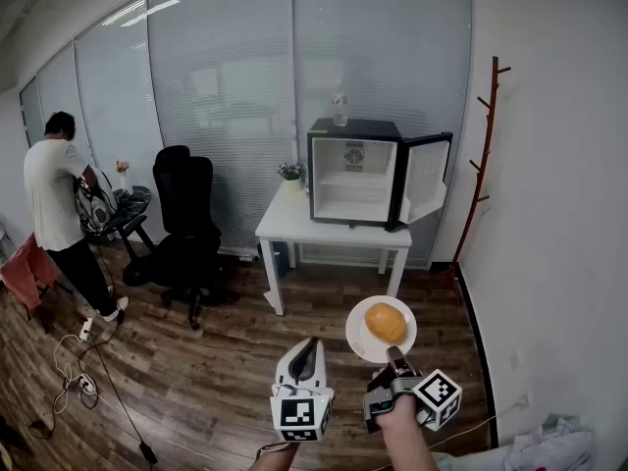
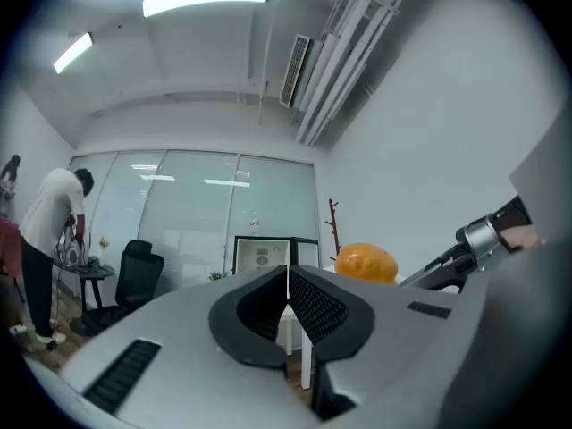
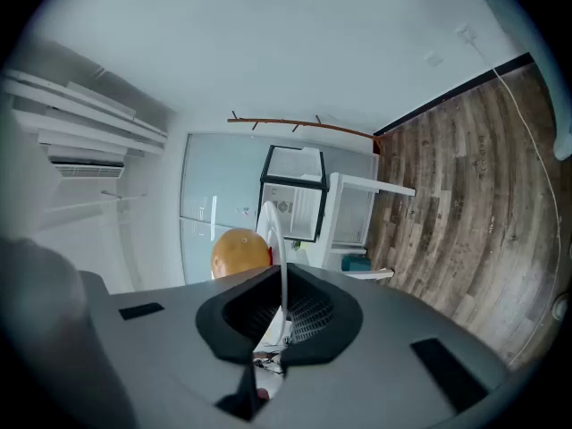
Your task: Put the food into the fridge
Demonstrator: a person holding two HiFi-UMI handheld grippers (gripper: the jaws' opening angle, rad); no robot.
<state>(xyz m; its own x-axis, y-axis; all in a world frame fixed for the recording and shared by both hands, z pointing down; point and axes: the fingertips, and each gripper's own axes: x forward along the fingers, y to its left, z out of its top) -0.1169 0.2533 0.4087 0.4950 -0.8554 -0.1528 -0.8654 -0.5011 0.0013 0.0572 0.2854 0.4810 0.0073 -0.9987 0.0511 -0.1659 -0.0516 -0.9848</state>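
A round orange-yellow piece of food [image 1: 386, 322] lies on a small white plate [image 1: 363, 341]. My right gripper [image 1: 393, 358] is shut on the plate's near rim and holds it up above the floor. In the right gripper view the thin plate rim [image 3: 271, 231] runs between the jaws, with the food [image 3: 239, 252] to its left. My left gripper [image 1: 305, 351] hovers just left of the plate, shut and with nothing in it [image 2: 287, 304]. The black mini fridge [image 1: 353, 170] stands on a white table [image 1: 289, 222] ahead, its door [image 1: 428, 177] swung open to the right.
A bottle [image 1: 340, 106] stands on top of the fridge and a small plant [image 1: 290, 173] beside it. A black office chair [image 1: 186, 226] is left of the table. A person [image 1: 57, 204] stands at far left. A wooden coat rack [image 1: 481, 155] leans by the right wall. Cables [image 1: 74, 366] lie on the floor.
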